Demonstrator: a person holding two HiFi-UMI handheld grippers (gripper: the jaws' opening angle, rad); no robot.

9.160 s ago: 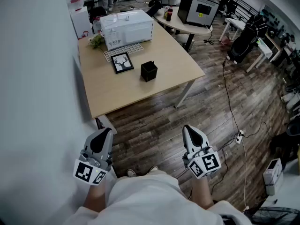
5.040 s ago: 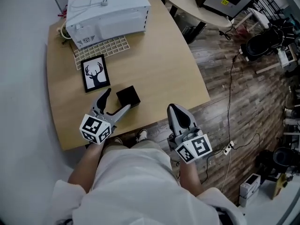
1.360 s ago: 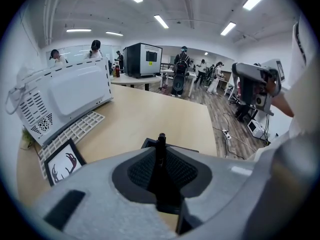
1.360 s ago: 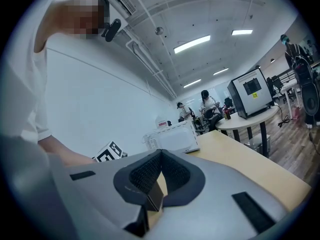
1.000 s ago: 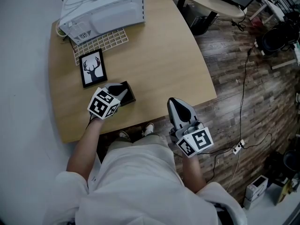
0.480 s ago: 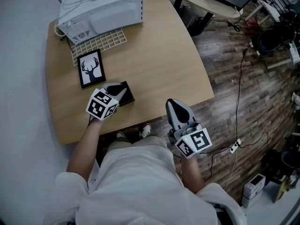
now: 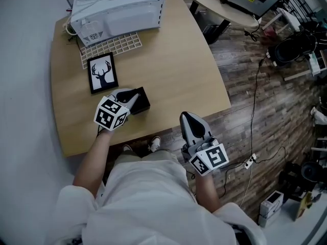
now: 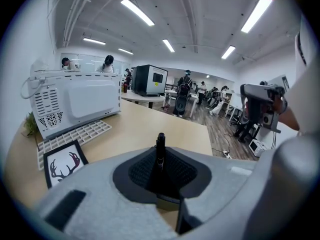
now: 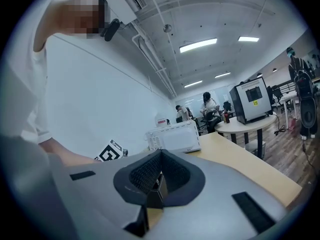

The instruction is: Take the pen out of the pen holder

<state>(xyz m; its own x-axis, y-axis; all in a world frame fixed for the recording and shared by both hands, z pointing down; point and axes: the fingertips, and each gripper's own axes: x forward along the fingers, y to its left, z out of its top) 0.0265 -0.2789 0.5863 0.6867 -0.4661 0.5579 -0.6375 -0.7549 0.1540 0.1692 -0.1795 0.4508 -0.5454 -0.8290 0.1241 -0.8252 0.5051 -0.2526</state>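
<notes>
On the wooden table (image 7: 173, 70), near its front edge, stands the black square pen holder (image 7: 142, 100). My left gripper (image 7: 134, 97) sits right over it, with its jaws shut on a black pen (image 8: 160, 145). In the left gripper view the pen's tip pokes up between the left gripper's (image 8: 160, 159) dark pads, and the holder is hidden below. My right gripper (image 7: 186, 119) hovers past the table's front edge, above the floor. In the right gripper view the right gripper (image 9: 160, 156) has its jaws closed together with nothing held.
A white microwave (image 7: 117, 6), a white keyboard (image 7: 110, 47) and a framed deer picture (image 7: 102, 73) lie at the back left of the table. Right of the table are wood floor with cables (image 7: 253, 111) and a round table (image 7: 225, 4). People stand far off.
The left gripper has lifted slightly at the holder with the pen still in its jaws. The right gripper has drifted a little beside the table edge.
</notes>
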